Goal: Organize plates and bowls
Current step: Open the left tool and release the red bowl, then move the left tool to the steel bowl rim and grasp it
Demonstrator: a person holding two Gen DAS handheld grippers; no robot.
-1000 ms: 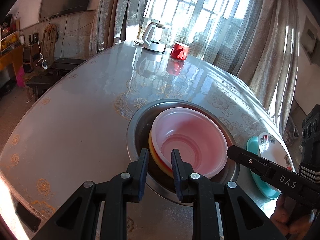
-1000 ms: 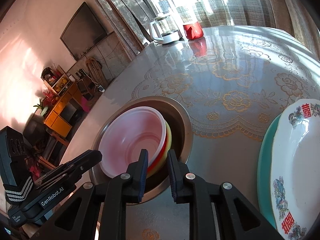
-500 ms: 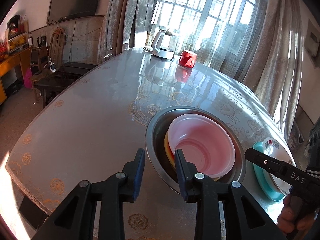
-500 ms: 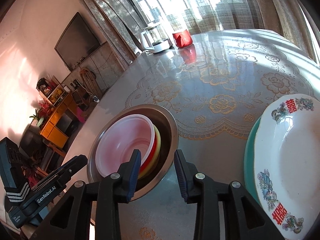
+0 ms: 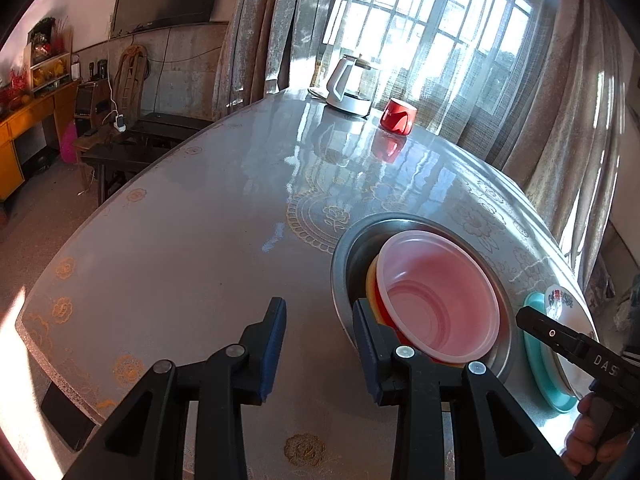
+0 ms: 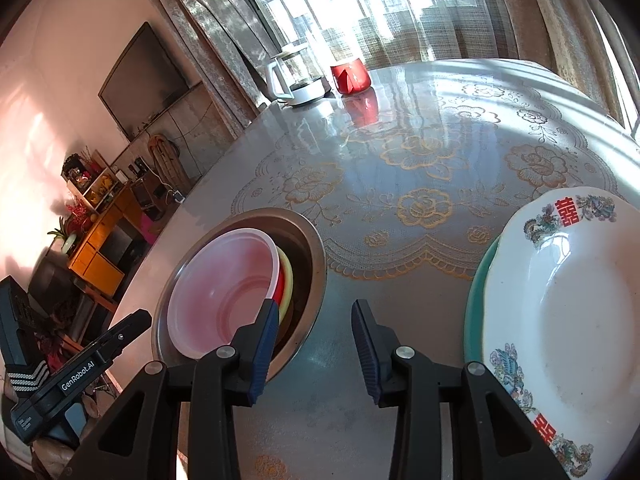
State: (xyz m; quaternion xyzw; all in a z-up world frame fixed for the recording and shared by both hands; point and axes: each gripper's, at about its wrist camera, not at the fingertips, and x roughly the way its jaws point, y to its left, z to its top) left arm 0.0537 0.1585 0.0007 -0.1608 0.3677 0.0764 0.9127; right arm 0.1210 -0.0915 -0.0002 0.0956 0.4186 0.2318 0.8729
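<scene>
- Thin translucent plastic is what the pink bowl (image 5: 438,300) looks made of; it is probably light and a little flexible, so a pinch on its rim should lift it, though too hard a squeeze could buckle the wall.
- Under it sit a red bowl (image 6: 281,285) and a yellow bowl (image 6: 289,280) (only slivers of their rims show), all three nested and tilted inside the steel basin (image 5: 340,268). The basin is likely the stiffest and heaviest of the lot, with a smooth, slippery rim; lifting it by that rim would carry the whole stack.
- Well to the right of the basin, the white plate (image 6: 568,300) with red characters rests on a teal plate (image 6: 478,300). The white one looks ceramic, so hard, glossy and breakable; the overhanging edge is the place to grip.
- The left claw (image 5: 318,344) hangs at the basin's near left rim, jaws opening, with nothing pressed between them; its right finger overlaps the basin's edge in this view, but contact cannot be confirmed.
- The right claw (image 6: 314,344) stands parted and empty over bare tabletop (image 6: 400,184) just right of the basin, its left finger by the basin's near rim, the plates further right.
</scene>
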